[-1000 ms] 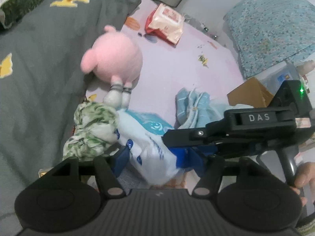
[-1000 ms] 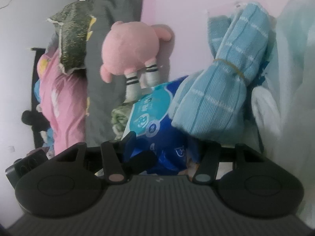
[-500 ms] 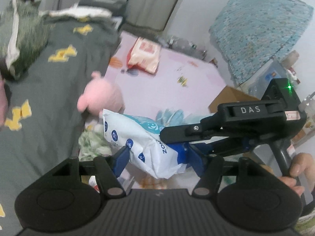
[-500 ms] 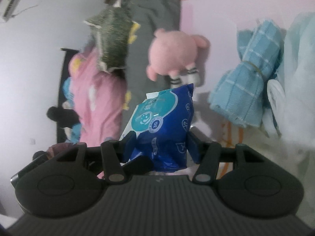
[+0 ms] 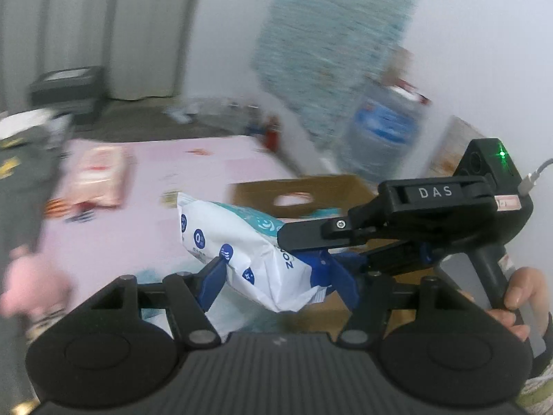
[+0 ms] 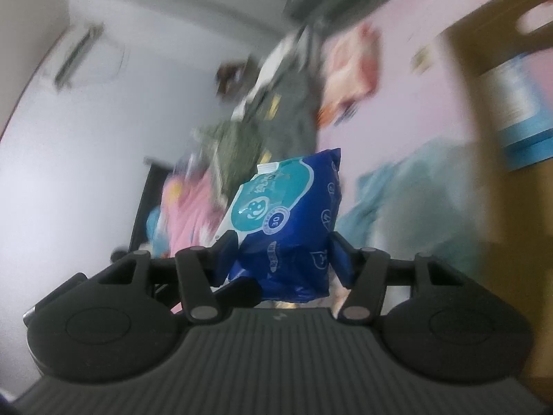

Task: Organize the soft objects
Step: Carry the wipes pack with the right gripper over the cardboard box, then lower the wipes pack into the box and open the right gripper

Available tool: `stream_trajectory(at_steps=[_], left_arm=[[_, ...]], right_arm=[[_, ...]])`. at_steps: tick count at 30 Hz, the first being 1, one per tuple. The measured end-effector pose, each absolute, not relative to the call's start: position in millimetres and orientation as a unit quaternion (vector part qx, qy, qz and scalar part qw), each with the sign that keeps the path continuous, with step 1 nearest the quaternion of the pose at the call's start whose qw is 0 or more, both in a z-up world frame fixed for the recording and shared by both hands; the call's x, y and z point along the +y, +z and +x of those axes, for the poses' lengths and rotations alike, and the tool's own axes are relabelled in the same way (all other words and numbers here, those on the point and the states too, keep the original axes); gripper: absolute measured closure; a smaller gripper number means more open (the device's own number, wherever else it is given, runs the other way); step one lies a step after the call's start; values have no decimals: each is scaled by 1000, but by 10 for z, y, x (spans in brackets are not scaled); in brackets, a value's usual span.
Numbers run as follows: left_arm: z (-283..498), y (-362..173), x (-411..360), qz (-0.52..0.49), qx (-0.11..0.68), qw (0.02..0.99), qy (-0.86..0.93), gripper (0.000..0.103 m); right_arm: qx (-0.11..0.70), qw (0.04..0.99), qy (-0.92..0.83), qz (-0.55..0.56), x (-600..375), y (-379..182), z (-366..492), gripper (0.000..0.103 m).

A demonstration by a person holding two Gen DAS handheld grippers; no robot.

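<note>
A blue and white wipes pack (image 5: pixel 242 249) hangs in the air, gripped from both sides. My left gripper (image 5: pixel 280 276) is shut on its lower end. My right gripper (image 6: pixel 283 252) is shut on the same pack (image 6: pixel 290 221), and its black body (image 5: pixel 432 221) crosses the left wrist view from the right. A brown cardboard box (image 5: pixel 300 190) with a handle hole stands just behind the pack; it fills the right edge of the right wrist view (image 6: pixel 484 138). The pink plush toy (image 5: pixel 31 287) is blurred at the lower left.
The pink bedsheet (image 5: pixel 155 190) lies below, with a red and white pack (image 5: pixel 100 176) on it and a grey quilt (image 5: pixel 20 180) at the left. A blue towel bundle (image 6: pixel 408 200) lies near the box. A large water bottle (image 5: pixel 383 138) stands behind the box.
Both grippers have lifted the wipes pack off the bed and swung it right toward the cardboard box. The plush and towel have dropped away to the left. Both views are motion-blurred.
</note>
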State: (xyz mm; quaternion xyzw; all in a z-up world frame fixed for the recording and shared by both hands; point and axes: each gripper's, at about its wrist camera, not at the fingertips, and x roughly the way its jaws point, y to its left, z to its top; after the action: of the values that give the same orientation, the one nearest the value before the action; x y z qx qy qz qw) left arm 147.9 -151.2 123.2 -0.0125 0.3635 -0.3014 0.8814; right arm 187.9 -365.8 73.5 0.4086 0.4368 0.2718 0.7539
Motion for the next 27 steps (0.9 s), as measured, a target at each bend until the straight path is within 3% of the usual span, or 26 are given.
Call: stream_trajectory(at_steps=[6, 12, 18, 27], left_arm=[[1724, 898, -2507, 27, 405, 833, -376, 34], [1934, 382, -3019, 63, 470, 800, -367, 36], [1889, 132, -3001, 100, 505, 778, -360, 38], [1736, 457, -2455, 75, 453, 806, -374, 33]], right_arm=[[425, 775, 173, 435, -4613, 539, 1649, 43], [462, 753, 118, 453, -5103, -73, 1771, 43], [534, 722, 92, 431, -5059, -677, 1935, 45], [556, 737, 56, 381, -5036, -757, 1899, 45]])
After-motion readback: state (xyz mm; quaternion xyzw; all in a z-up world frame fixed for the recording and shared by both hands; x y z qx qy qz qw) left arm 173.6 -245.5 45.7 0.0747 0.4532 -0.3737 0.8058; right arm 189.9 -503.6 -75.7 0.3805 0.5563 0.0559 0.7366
